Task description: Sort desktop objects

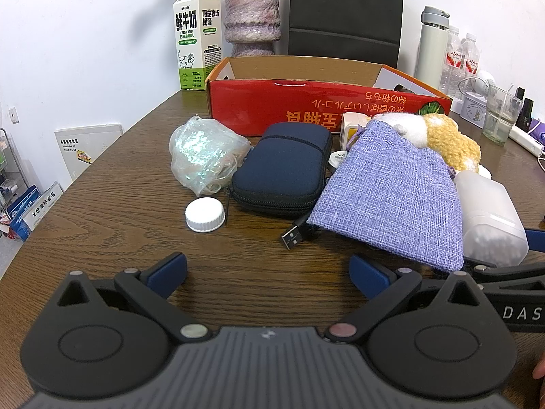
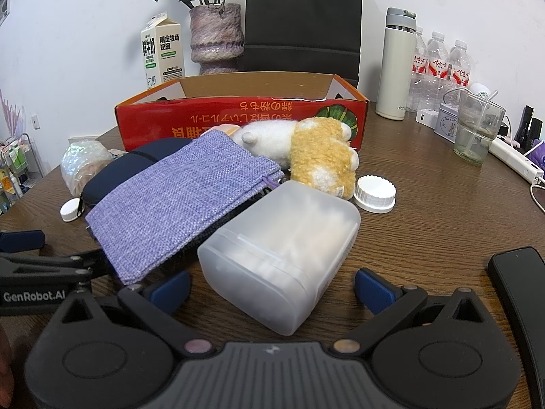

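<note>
Both grippers low over the counter (image 1: 112, 211), jaws spread wide, nothing held. Right gripper (image 2: 271, 288) sits w/ the frosted box (image 2: 282, 252) right between its pads. Left gripper (image 1: 268, 274) faces bare wood near the USB plug (image 1: 295, 236). Risk: purple pouch (image 2: 177, 204) leans on the box, probably over a cable, so lifting drags the pile. Red carton (image 2: 238, 119) waits behind.

Ahead of your left tongs (image 1: 267, 272) the pouch (image 1: 391, 187) was coarse woven purple cloth and the case (image 1: 286, 167) matt navy fabric. Between your right tongs (image 2: 270, 288) the box (image 2: 282, 255) was frosted, smooth plastic. The table (image 2: 425, 204) looked like grained wood.
</note>
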